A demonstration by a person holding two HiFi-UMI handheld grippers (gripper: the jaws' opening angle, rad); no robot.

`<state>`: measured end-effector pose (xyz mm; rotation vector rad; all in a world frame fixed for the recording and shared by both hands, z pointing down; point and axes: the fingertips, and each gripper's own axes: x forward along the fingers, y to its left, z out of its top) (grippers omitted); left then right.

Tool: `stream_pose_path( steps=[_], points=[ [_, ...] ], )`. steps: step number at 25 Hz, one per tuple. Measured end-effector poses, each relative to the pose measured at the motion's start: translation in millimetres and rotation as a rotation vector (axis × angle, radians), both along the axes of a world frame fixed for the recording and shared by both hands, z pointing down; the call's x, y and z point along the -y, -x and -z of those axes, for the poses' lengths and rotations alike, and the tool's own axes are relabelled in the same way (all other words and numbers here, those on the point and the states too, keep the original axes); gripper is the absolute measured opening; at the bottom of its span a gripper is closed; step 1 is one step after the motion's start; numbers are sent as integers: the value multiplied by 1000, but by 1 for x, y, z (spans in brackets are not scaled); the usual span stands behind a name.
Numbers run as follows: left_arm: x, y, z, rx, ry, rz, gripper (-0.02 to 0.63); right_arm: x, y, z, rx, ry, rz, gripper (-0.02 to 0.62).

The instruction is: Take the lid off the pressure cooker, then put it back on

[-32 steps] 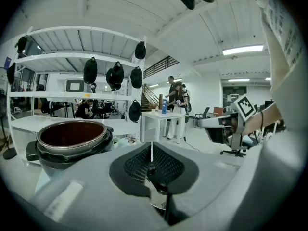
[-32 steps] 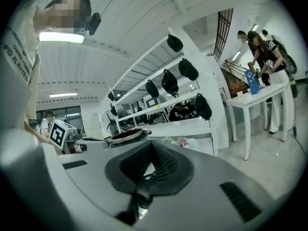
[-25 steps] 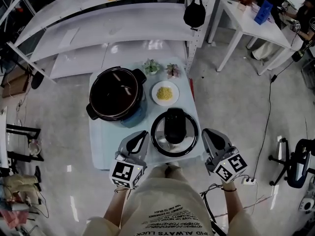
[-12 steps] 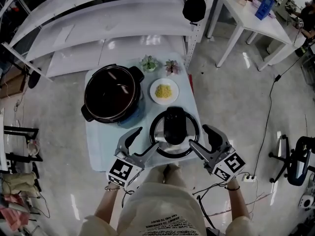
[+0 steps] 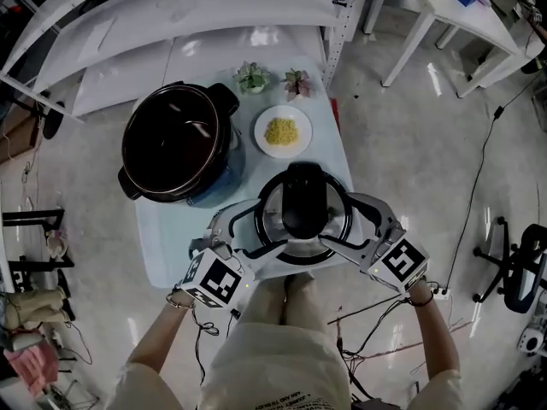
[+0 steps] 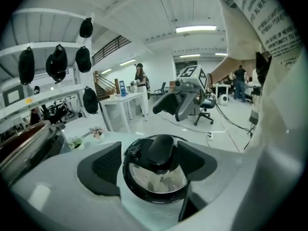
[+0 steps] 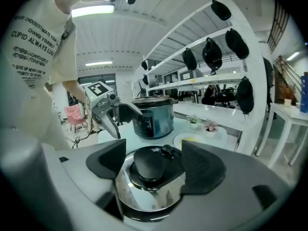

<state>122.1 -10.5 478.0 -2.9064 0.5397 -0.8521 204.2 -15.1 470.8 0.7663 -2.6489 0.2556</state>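
**Tabletop view: lid off, return trip not yet made**

Pale table [image 5: 162, 246] holds the open pressure cooker [image 5: 175, 143] at its far left. The lid [image 5: 303, 203] lies flat near the front edge, to the right of the pot. The left gripper [image 6: 149, 162] and right gripper [image 7: 155, 163] flank the lid with jaws opening. It sits between the pads, unpressed. Removal looks done; refitting remains.

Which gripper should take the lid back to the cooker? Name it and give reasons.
Left, narrowly. The left gripper and right gripper both flank the lid, jaws opening around it, ungripped; the open cooker stands on the left gripper's side.
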Motion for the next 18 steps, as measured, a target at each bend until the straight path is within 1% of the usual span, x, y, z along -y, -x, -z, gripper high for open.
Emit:
stream_pose_path(
  steps=[3, 7, 11, 18],
  points=[
    [-3, -11, -16, 21, 14, -67, 342, 1, 7, -17, -24, 18, 51, 341],
    [3, -19, -37, 25, 38, -103, 342, 3, 16, -42, -49, 31, 118, 342],
    [4, -27, -57, 42, 59, -155, 342, 1, 23, -64, -62, 49, 182, 343],
    [2, -42, -77, 67, 73, -243, 342, 1, 28, -83, -91, 54, 260, 344]
  ],
)
